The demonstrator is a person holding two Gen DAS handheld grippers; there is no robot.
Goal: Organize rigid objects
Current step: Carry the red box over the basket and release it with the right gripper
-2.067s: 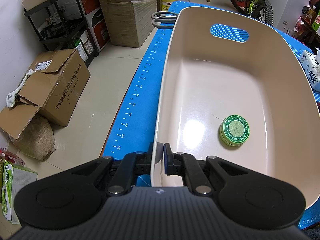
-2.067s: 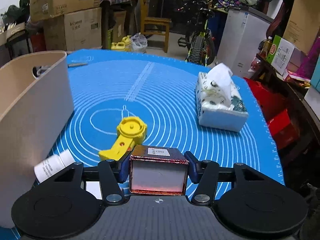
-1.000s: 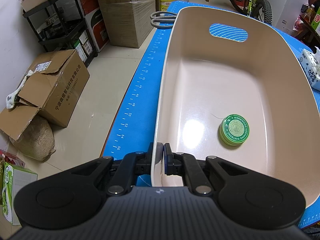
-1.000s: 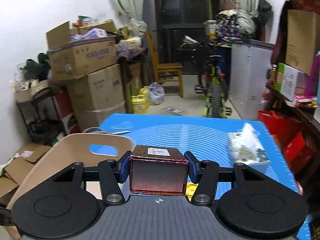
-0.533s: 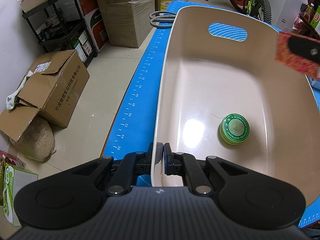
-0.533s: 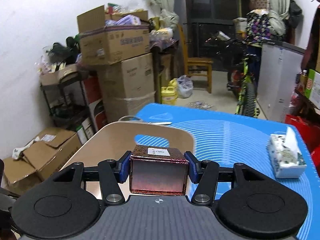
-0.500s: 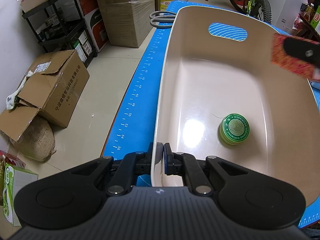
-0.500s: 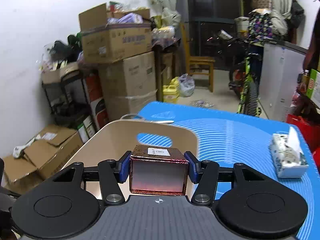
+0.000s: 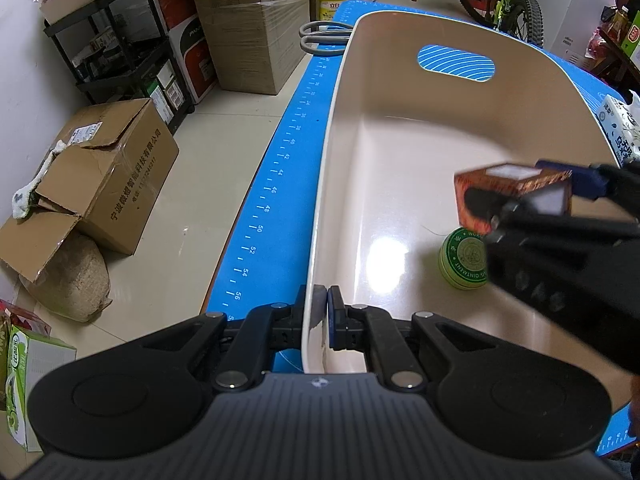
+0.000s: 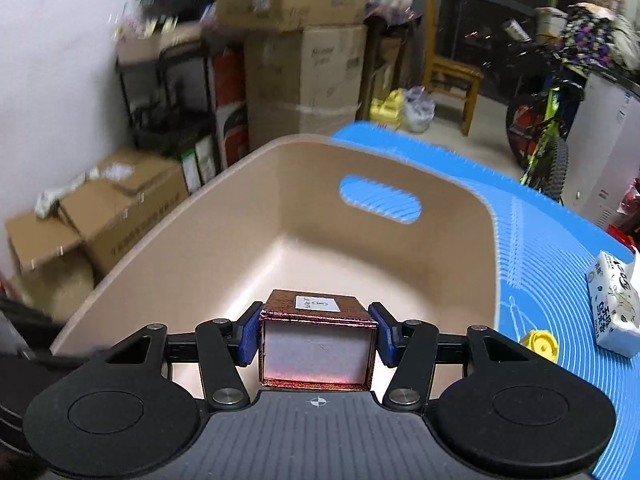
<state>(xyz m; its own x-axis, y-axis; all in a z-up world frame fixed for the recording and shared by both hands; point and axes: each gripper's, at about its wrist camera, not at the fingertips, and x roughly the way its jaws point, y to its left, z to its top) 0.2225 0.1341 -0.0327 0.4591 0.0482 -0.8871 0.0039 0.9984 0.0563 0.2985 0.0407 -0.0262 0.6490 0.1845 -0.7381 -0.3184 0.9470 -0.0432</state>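
Observation:
A beige plastic bin (image 9: 400,128) stands on the blue mat. My left gripper (image 9: 322,312) is shut on the bin's near rim. A green round ointment tin (image 9: 462,258) lies on the bin floor. My right gripper (image 10: 318,332) is shut on a small red box (image 10: 318,332) and holds it inside the bin (image 10: 248,240), above the floor. In the left wrist view the red box (image 9: 508,196) hangs just above and behind the tin, with the right gripper (image 9: 520,196) reaching in from the right.
Grey-handled scissors (image 9: 320,38) lie on the mat beyond the bin. A tissue pack (image 10: 614,306) and a yellow plastic part (image 10: 540,344) lie on the mat right of the bin. Cardboard boxes (image 9: 108,176) and a shelf stand on the floor to the left.
My right gripper has carried the red box from the mat, up over the bin's right wall and down into the bin. My left gripper has kept its hold on the rim.

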